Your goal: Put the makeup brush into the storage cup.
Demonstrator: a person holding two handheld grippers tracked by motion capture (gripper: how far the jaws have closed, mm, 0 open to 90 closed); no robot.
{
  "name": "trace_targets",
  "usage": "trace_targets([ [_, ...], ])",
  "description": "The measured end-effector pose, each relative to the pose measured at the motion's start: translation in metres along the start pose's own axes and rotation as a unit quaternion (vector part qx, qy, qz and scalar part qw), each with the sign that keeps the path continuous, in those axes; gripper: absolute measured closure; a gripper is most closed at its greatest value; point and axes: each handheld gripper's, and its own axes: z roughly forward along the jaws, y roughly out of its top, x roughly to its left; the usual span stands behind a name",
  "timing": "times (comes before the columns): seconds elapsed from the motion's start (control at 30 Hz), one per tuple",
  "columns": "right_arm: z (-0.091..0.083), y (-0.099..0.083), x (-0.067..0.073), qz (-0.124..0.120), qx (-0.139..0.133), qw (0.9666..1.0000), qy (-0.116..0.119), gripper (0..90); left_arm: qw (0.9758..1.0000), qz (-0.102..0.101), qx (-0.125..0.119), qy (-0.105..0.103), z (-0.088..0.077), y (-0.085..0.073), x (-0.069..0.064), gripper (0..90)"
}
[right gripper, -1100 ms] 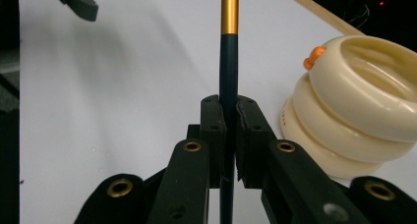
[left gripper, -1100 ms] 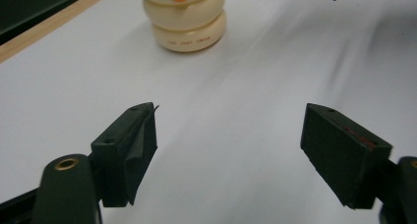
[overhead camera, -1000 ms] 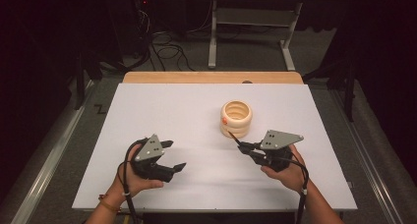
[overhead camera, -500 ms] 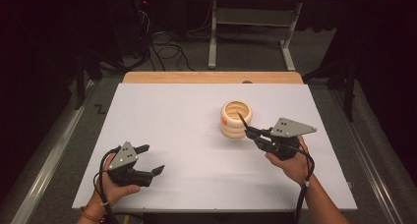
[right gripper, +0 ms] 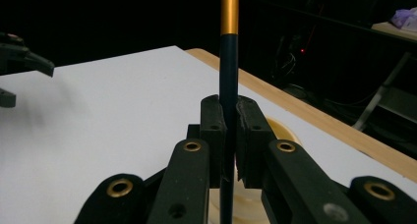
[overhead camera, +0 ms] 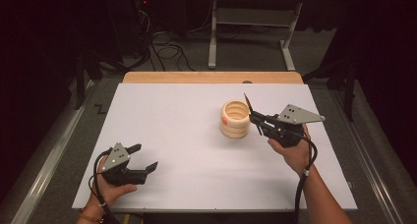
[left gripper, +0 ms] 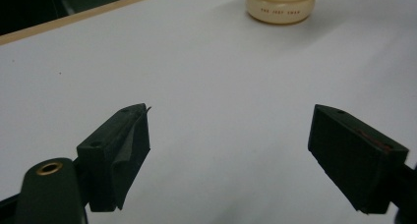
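Note:
A cream ribbed cup (overhead camera: 235, 119) stands on the white table (overhead camera: 172, 116), right of its middle. My right gripper (overhead camera: 254, 119) hovers at the cup's right rim, shut on a thin dark stick (overhead camera: 247, 104) with a gold band. In the right gripper view the stick (right gripper: 229, 62) rises upright between the pressed pads of my right gripper (right gripper: 229, 135), and the cup (right gripper: 281, 130) lies just beneath. My left gripper (overhead camera: 143, 157) sits low near the table's front left, open and holding nothing. Its own view shows the left gripper (left gripper: 236, 150) with jaws wide apart and the cup (left gripper: 280, 7) far ahead.
A wooden strip (overhead camera: 211, 77) borders the table's far edge. Behind it on the dark floor are cables (overhead camera: 167, 49) and a metal stand (overhead camera: 251, 32). A metal rail (overhead camera: 49, 160) runs along the table's left side. The other hand's gripper (right gripper: 19, 62) shows far left.
My left gripper has drawn back toward the front left corner and sunk lower. My right gripper has risen and shifted right along the cup, carrying the stick.

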Motion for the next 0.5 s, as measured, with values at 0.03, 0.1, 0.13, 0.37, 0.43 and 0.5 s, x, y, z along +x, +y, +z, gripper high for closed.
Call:
trace_targets([
  [0.03, 0.001, 0.001, -0.001, -0.001, 0.000, 1.0000, -0.001, 85.1, 1.0000, 0.002, 0.002, 0.000, 0.001, -0.001, -0.001, 16.8],
  [0.1, 0.004, 0.003, -0.002, 0.001, -0.002, 1.0000, -0.002, 85.1, 1.0000, 0.001, 0.004, 0.003, 0.003, -0.001, -0.003, 17.1],
  [0.13, 0.005, 0.004, -0.002, 0.000, -0.004, 1.0000, -0.001, 85.1, 1.0000, 0.002, 0.007, 0.004, 0.004, -0.001, -0.005, 17.1],
  [0.37, 0.011, 0.008, -0.006, 0.008, -0.014, 0.9998, -0.009, 85.1, 0.9999, 0.009, 0.008, 0.002, 0.004, -0.001, -0.010, 17.5],
  [0.43, 0.014, 0.012, -0.010, 0.007, -0.016, 0.9997, -0.016, 85.1, 1.0000, 0.006, 0.005, 0.001, 0.003, -0.002, -0.009, 17.4],
  [0.5, 0.015, 0.012, -0.011, 0.009, -0.018, 0.9997, -0.017, 85.1, 1.0000, 0.002, 0.003, -0.001, 0.003, -0.002, -0.009, 17.5],
])
